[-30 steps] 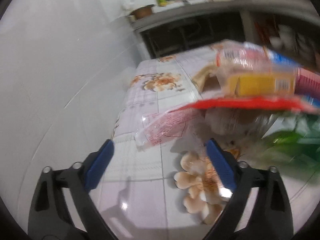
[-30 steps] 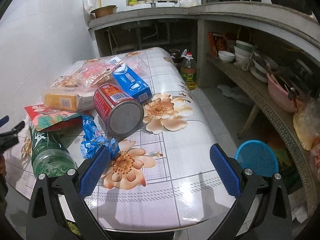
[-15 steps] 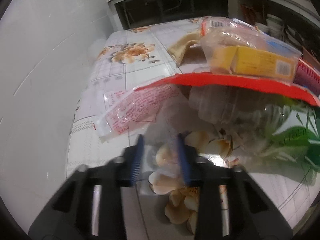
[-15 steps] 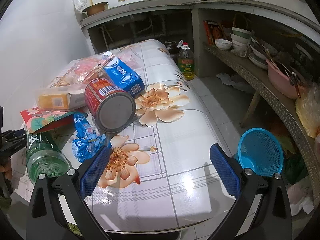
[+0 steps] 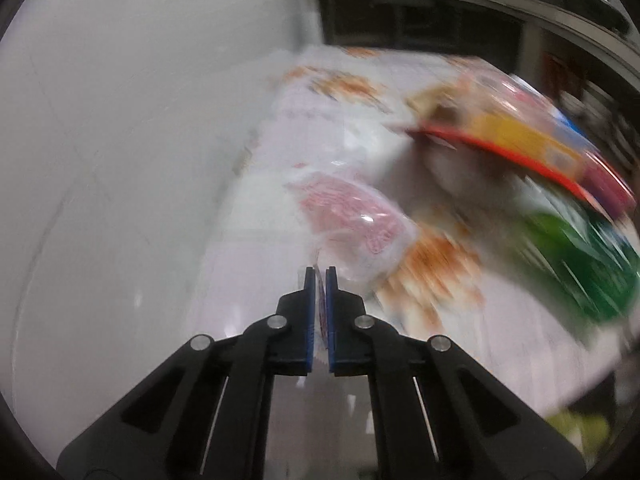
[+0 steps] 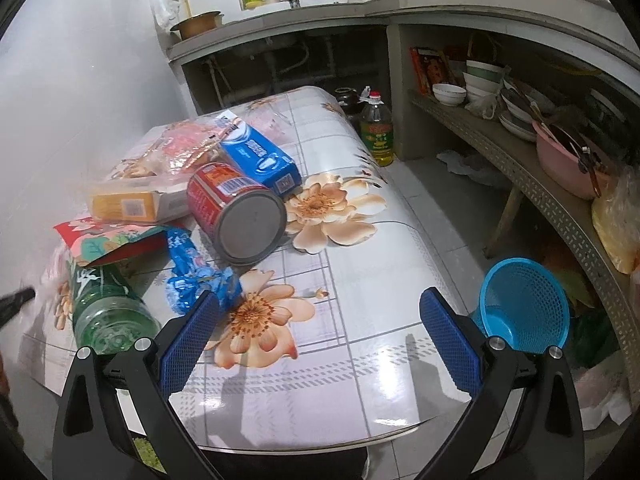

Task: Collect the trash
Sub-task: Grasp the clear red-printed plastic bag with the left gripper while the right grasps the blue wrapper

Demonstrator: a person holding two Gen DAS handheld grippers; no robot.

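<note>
My left gripper (image 5: 320, 276) is shut on the near edge of a clear plastic wrapper with pink print (image 5: 352, 220), which trails over the flowered table (image 5: 276, 184); this view is blurred. My right gripper (image 6: 320, 312) stands open above the table's near end with nothing between its fingers. Trash lies in a heap at left: a green bottle (image 6: 108, 304), a crumpled blue wrapper (image 6: 192, 272), a red can on its side (image 6: 236, 212), a blue packet (image 6: 260, 158), a yellow box (image 6: 132, 204) and a red packet (image 6: 108, 240). The left gripper's tip (image 6: 16, 300) shows at the far left edge.
A white wall runs along the table's left side. A blue mesh basket (image 6: 520, 304) sits on the floor to the right, below a shelf (image 6: 500, 152) with bowls and a pink basin. An oil bottle (image 6: 376, 128) stands on the floor beyond the table.
My left gripper closed from wide open onto the pink-printed wrapper's edge and swung, pulling it nearer. The right gripper hardly moved.
</note>
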